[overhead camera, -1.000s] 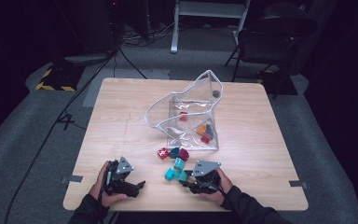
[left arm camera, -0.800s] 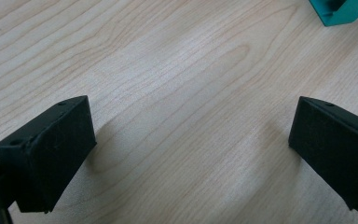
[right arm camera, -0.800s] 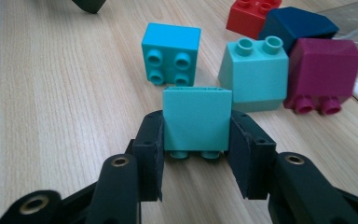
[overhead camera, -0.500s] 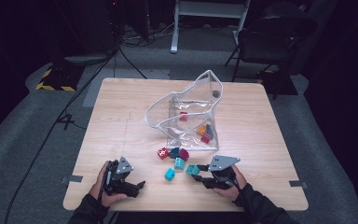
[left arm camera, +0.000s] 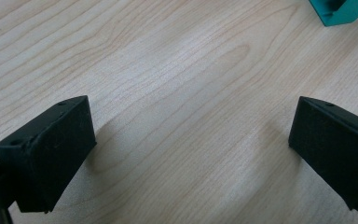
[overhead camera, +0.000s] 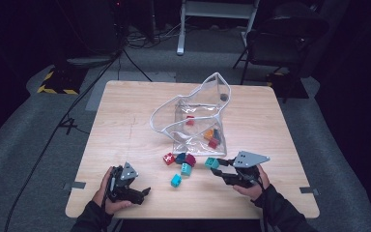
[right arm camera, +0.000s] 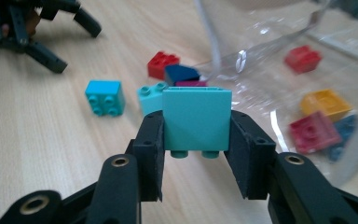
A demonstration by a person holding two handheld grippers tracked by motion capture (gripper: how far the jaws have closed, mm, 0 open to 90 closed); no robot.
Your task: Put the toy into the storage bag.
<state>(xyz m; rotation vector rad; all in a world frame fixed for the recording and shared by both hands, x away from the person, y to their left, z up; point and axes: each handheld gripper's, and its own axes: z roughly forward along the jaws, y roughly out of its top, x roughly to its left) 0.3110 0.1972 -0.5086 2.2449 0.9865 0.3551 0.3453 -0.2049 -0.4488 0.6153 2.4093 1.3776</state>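
The right gripper [right arm camera: 196,154] pinches a teal block [right arm camera: 196,119] between its two black jaws, studs pointing down, held clear of the wooden table [overhead camera: 125,121] just in front of the clear plastic bag [overhead camera: 193,116]. The left gripper [overhead camera: 142,192] rests low over the table near its front edge, well apart from the bag, jaws spread wide with nothing between them. In front of the bag's mouth lie a red block [overhead camera: 168,158], a dark blue block [overhead camera: 180,157] and a maroon block [overhead camera: 191,159], touching in a row. Nearer the front edge sit two more teal blocks [overhead camera: 186,168], close together. Inside the bag lie red, orange and blue blocks.
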